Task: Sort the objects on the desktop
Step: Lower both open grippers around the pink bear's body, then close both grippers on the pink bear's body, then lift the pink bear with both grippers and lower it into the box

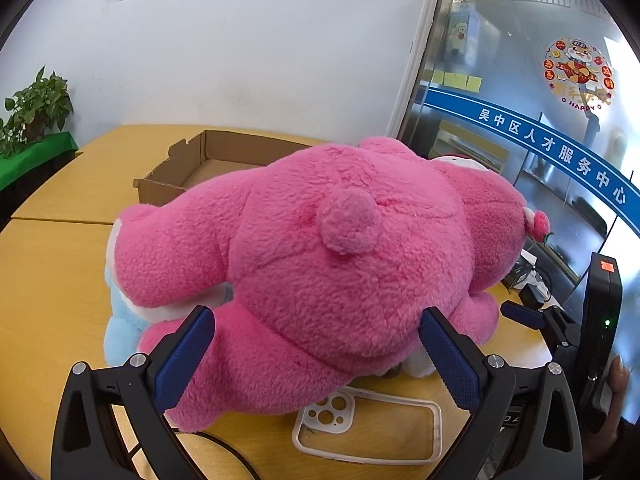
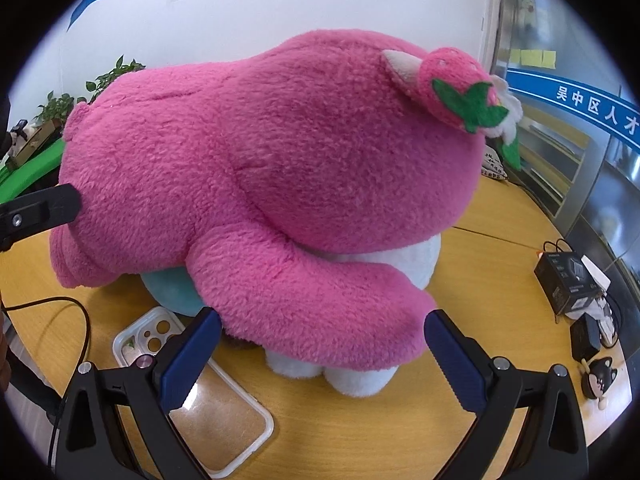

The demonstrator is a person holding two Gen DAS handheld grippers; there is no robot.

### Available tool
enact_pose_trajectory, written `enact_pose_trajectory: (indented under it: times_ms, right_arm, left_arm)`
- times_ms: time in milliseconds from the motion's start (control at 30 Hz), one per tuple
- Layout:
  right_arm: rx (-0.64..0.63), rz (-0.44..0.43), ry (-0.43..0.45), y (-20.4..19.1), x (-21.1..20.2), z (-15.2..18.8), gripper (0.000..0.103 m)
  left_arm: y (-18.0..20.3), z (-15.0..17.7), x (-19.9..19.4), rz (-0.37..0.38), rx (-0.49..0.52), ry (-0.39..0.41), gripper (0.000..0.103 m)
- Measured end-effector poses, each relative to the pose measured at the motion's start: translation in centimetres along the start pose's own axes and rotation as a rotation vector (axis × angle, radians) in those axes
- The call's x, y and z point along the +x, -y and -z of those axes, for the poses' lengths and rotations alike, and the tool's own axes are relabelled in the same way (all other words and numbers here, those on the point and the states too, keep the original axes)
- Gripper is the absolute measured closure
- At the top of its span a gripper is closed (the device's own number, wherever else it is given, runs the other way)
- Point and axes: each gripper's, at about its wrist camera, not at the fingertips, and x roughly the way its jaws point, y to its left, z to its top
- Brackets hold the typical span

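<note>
Both grippers stand wide open around the big pink plush bear (image 1: 320, 248), and neither has clamped it. From the left wrist view, the left gripper (image 1: 316, 354) has its blue pads (image 1: 184, 354) spread on either side of the bear's rump and lower leg; the fur bulges into the gap and appears to brush the inner faces of the pads, but the jaws are not squeezing. From the right wrist view, the right gripper (image 2: 320, 356) is equally spread, with the bear's arm lying between the fingertips and a white plush toy (image 2: 348, 376) showing just beneath that arm.

The bear lies face down on the yellow wooden table (image 1: 52, 280), draped over the white toy and a pale blue plush (image 1: 116, 320). Its long axis runs away from the left gripper towards the glass partition: the round tail (image 1: 348, 222) faces the left camera, and the head, with a strawberry decoration (image 2: 452, 84) on its ear, points to the far right. The right gripper meets the bear side-on.

A clear phone case (image 1: 368, 424) lies flat on the table just in front of the bear, partly tucked under its leg. An open cardboard box (image 1: 208, 164) sits behind the bear. Off to the right are a small black box (image 2: 568, 284) and a cat figurine (image 2: 600, 376), well apart from the plush.
</note>
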Motion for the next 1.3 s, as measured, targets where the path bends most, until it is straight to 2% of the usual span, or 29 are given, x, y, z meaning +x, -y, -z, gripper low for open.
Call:
enact_pose_trajectory:
  times_ms: [200, 300, 433, 533, 633, 733, 833, 867, 900, 933, 967, 1000, 1100, 1233, 1300]
  right_arm:
    - [-0.096, -0.005, 0.013, -0.1, 1.1, -0.6, 0.002]
    - [-0.140, -0.001, 0.019, -0.1, 1.6, -0.8, 0.002]
    - [-0.132, -0.014, -0.002, 0.2, 2.2, -1.1, 0.002]
    - [-0.172, -0.034, -0.025, -0.4, 2.2, -1.6, 0.008]
    - [-0.254, -0.037, -0.014, -1.3, 1.5, -2.2, 0.008]
    - [-0.328, -0.051, -0.039, -2.0, 1.1, -2.8, 0.008]
    - [-0.372, -0.125, -0.109, -2.6, 2.5, -3.4, 0.009]
    - [-0.378, -0.137, -0.127, -2.9, 3.3, -3.5, 0.014]
    - [-0.378, -0.135, -0.140, -3.1, 4.0, -3.6, 0.040]
    - [-0.364, -0.126, -0.143, -3.1, 4.4, -4.0, 0.061]
    - [-0.336, -0.146, -0.136, -3.0, 4.3, -4.5, 0.062]
    - [-0.305, -0.185, -0.125, -2.8, 4.1, -4.9, 0.069]
    - [-0.267, -0.232, -0.092, -2.6, 3.2, -5.4, 0.074]
    - [-0.226, -0.275, -0.010, -2.2, 0.9, -6.8, 0.076]
    - [-0.225, -0.282, 0.039, -2.0, -0.3, -8.2, 0.076]
  left_arm:
    - [-1.9, -1.5, 1.7, 0.084, -0.107, -0.059, 0.000]
    - [-2.2, -2.3, 1.9, 0.093, -0.110, -0.047, 0.000]
    - [-2.8, -2.8, 2.6, 0.135, -0.145, -0.063, 0.000]
    - [-2.7, -3.2, 3.0, 0.149, -0.129, -0.077, 0.000]
    - [-2.5, -3.5, 3.4, 0.162, -0.114, -0.100, 0.000]
    - [-2.5, -3.6, 3.7, 0.169, -0.104, -0.119, 0.000]
    - [-2.4, -3.7, 4.2, 0.170, -0.110, -0.139, 0.000]
    - [-2.4, -3.8, 4.3, 0.172, -0.114, -0.144, 0.000]
    - [-2.2, -4.0, 4.4, 0.168, -0.105, -0.148, 0.004]
    - [-2.0, -4.1, 4.4, 0.165, -0.097, -0.150, 0.007]
    - [-1.9, -4.4, 4.2, 0.157, -0.089, -0.145, 0.014]
    - [-2.0, -4.7, 4.1, 0.154, -0.089, -0.146, 0.018]
    - [-2.2, -5.5, 3.7, 0.151, -0.087, -0.144, 0.028]
    - [-2.3, -7.5, 2.4, 0.152, -0.100, -0.088, 0.038]
    - [-2.0, -9.6, 1.7, 0.143, -0.064, -0.040, 0.044]
